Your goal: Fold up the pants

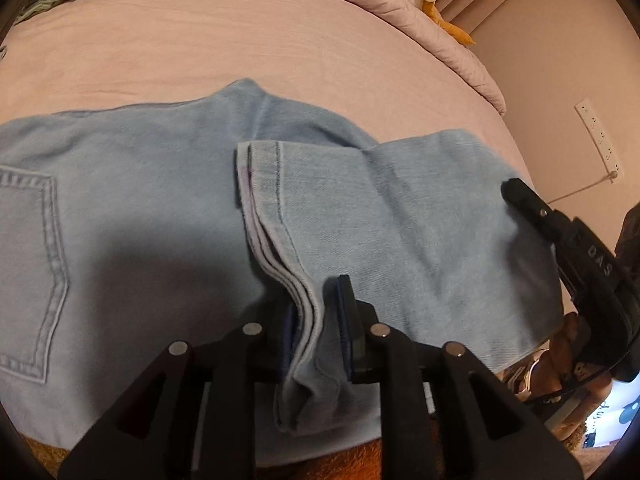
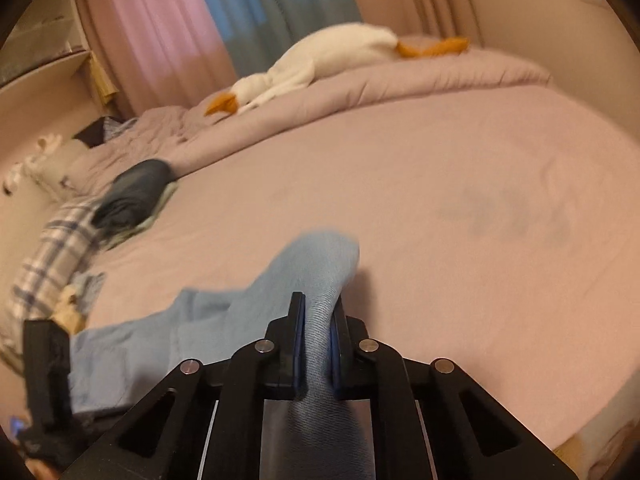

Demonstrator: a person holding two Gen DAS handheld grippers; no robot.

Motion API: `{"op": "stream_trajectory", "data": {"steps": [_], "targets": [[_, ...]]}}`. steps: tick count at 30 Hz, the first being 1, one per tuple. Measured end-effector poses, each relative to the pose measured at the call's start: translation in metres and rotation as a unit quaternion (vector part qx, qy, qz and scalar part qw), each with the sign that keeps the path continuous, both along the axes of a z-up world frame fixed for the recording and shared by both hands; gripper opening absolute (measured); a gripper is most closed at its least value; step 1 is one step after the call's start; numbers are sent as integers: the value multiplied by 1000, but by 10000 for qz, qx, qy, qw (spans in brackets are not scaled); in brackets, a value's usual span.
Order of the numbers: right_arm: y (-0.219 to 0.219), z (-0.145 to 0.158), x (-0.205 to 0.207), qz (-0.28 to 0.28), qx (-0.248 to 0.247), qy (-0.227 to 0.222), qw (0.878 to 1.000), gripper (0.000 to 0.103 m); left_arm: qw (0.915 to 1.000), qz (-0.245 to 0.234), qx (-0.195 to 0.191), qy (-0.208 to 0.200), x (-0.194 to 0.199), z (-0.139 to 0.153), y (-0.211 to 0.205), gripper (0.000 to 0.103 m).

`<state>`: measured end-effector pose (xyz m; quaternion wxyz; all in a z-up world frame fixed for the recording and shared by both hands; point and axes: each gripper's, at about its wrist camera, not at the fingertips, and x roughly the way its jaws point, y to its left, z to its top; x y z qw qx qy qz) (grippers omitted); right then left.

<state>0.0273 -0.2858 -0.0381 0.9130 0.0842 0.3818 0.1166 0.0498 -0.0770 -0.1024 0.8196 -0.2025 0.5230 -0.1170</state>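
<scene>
Bed [image 1: 280,40]: both grippers [image 1: 316,320] clamp jeans [image 1: 140,184].

A bed [image 1: 240,32] covered with a plain pinkish-mauve sheet is seen in both views. Light blue denim pants [image 1: 168,184] are spread on its near part, with the hemmed leg ends [image 1: 260,184] folded back over the seat, where a back pocket [image 1: 28,256] is shown at the left. Along the far edge, a bunched quilt [image 2: 400,76] of the same colour is laid, and a white plush goose [image 2: 316,60] with an orange beak is stretched on it. At the far left, a dark folded garment [image 2: 132,196] is placed on the sheet, with a plaid cloth [image 2: 52,248] just beside it.
</scene>
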Motion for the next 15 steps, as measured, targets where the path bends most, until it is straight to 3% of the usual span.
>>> {"op": "stream_trajectory", "data": {"steps": [2,6,10,15], "targets": [[-4,-7,8,-66,92,222,9997,9,9999,-48,123,-83,-2,0,-2,20],[-11,-35,5,-195,-279,582,9977,9,9999,-66,139,-73,-7,1,2,19],[-31,-59,6,-309,-147,1121,9931,9,9997,117,216,-36,-15,4,13,22],[-33,-55,4,-349,-178,1154,9925,14,9995,155,273,-32,-21,6,20,24]]}}
